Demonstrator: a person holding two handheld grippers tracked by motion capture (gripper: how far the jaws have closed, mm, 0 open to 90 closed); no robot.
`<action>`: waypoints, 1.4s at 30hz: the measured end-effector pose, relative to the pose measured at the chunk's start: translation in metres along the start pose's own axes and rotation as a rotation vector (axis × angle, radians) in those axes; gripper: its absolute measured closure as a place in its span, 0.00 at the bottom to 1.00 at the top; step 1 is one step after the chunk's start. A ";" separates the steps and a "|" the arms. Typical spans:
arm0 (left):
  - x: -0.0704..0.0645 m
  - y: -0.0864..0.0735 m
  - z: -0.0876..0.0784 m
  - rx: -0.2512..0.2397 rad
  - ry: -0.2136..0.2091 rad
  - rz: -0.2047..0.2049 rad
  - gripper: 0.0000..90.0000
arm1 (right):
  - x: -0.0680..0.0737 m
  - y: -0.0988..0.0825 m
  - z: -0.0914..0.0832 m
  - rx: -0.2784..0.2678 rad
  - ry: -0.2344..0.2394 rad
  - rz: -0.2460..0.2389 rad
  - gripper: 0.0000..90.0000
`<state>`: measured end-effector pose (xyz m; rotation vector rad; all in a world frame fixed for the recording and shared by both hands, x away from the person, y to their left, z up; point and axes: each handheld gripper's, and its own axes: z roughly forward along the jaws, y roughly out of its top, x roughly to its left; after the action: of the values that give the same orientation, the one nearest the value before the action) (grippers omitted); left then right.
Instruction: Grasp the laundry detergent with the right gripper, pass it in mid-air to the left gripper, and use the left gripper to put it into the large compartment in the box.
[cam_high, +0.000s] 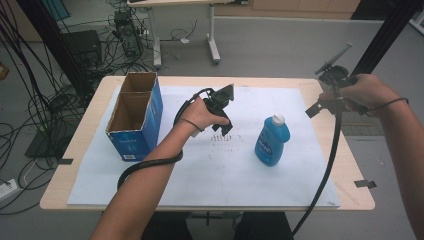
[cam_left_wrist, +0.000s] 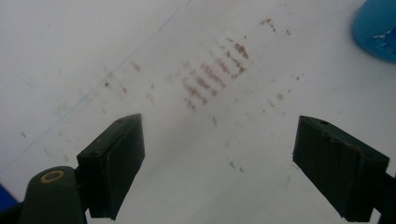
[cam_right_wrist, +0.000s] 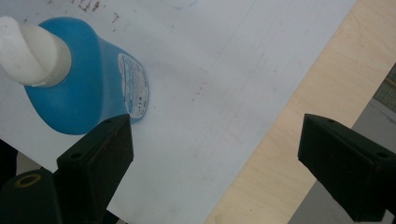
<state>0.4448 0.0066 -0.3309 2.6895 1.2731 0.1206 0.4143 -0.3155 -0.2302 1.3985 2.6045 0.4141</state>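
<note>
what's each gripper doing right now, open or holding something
Left gripper: open, nothing between its jaws.
Right gripper: open, holding nothing, up above the blue bottle.

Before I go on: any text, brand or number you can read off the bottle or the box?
No text can be read.
Blue bottle: its label carries print, too small and blurred to read.
Blue cardboard box: a pale mark low on its front side, too blurred to read.
White sheet: brown smudges, no writing.
</note>
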 end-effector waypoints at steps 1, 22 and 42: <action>0.000 0.000 0.000 0.000 0.000 0.000 0.19 | 0.000 -0.002 0.001 -0.002 0.000 -0.002 0.11; 0.014 -0.050 -0.007 -0.020 -0.002 -0.120 0.19 | -0.012 -0.030 0.019 -0.066 0.025 0.026 0.09; 0.010 -0.093 -0.006 -0.041 0.019 -0.179 0.18 | 0.008 -0.049 0.034 -0.116 -0.007 0.002 0.07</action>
<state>0.3798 0.0734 -0.3421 2.5315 1.4929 0.1480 0.3804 -0.3287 -0.2774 1.3628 2.5291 0.5508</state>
